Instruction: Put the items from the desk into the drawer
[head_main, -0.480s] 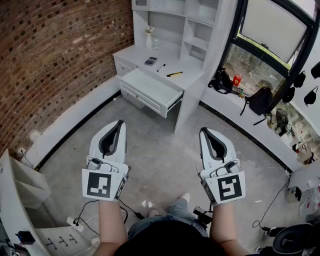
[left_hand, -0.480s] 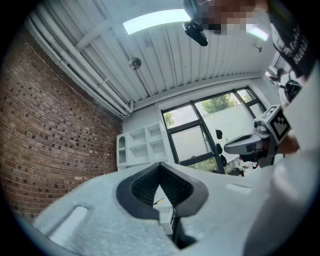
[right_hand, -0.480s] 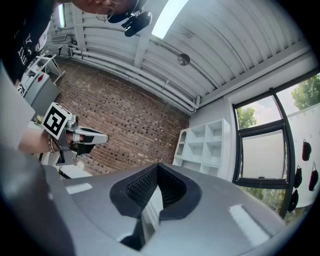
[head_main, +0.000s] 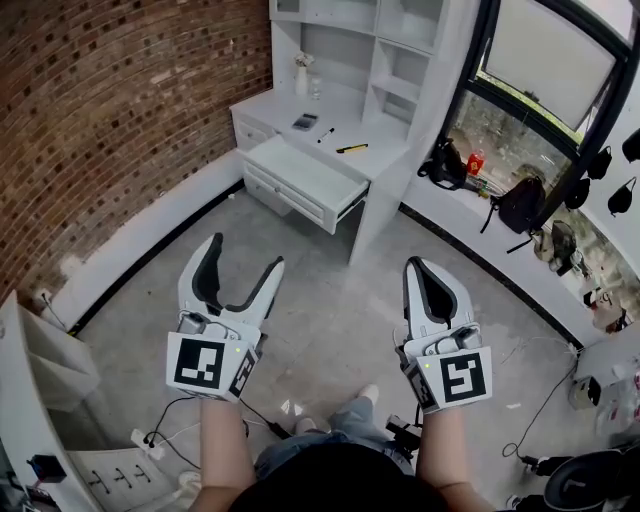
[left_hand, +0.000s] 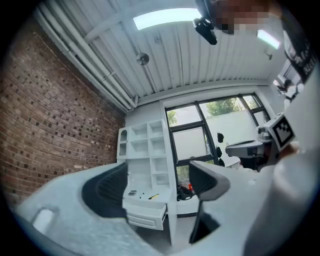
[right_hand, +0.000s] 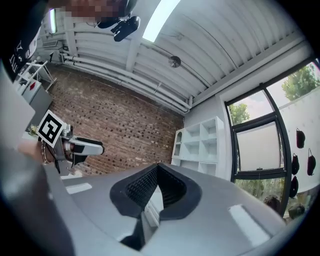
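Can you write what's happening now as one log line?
left gripper: open, empty | right gripper: shut, empty | drawer: open | desk: items on top

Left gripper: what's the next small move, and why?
Probably carry the left gripper forward toward the desk. Its jaws stand apart and empty, the drawer is already open, and the yellow tool, pen and dark device lie on it, well out of reach from here.

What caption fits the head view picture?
Facing a desk with open drawer: left gripper open, right gripper shut.
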